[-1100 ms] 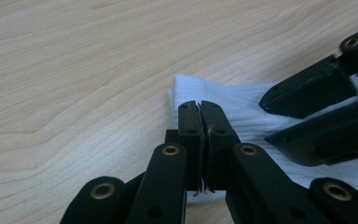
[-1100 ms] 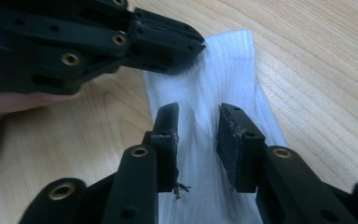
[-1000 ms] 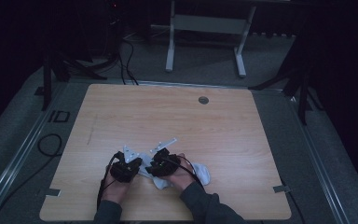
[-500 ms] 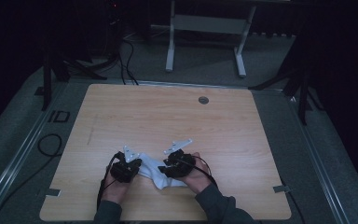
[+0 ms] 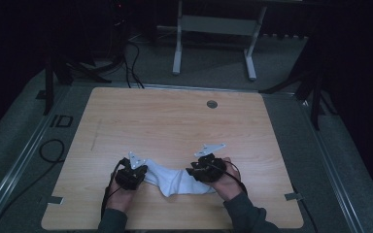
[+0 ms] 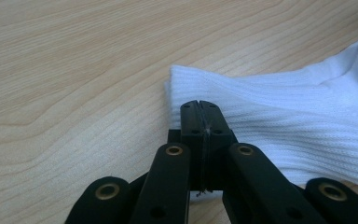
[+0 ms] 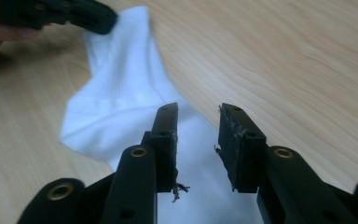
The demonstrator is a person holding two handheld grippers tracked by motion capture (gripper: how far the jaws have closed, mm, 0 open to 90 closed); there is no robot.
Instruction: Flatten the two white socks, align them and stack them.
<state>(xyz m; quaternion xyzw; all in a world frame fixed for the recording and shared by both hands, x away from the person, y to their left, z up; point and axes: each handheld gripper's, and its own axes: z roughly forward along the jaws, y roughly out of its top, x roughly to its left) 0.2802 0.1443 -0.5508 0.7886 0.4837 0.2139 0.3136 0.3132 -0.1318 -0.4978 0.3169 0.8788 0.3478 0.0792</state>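
**White sock stretched between two grippers**

Near the table's (image 5: 175, 121) front edge, a white sock (image 5: 175, 178) lies flat between the person's hands. At its ribbed cuff end, the left gripper (image 6: 199, 112) has its jaws pressed together, pinching the cuff; the cloth caught between the pads is hidden by the jaws themselves. At the other end, the right gripper (image 7: 196, 128) has a narrow gap between its jaws, which have just been closing, with sock cloth below and between them. Whether the pads touch the cloth is hard to tell, since the sock's near end is cut off at the frame's bottom. From above, both hands cover the sock's ends.
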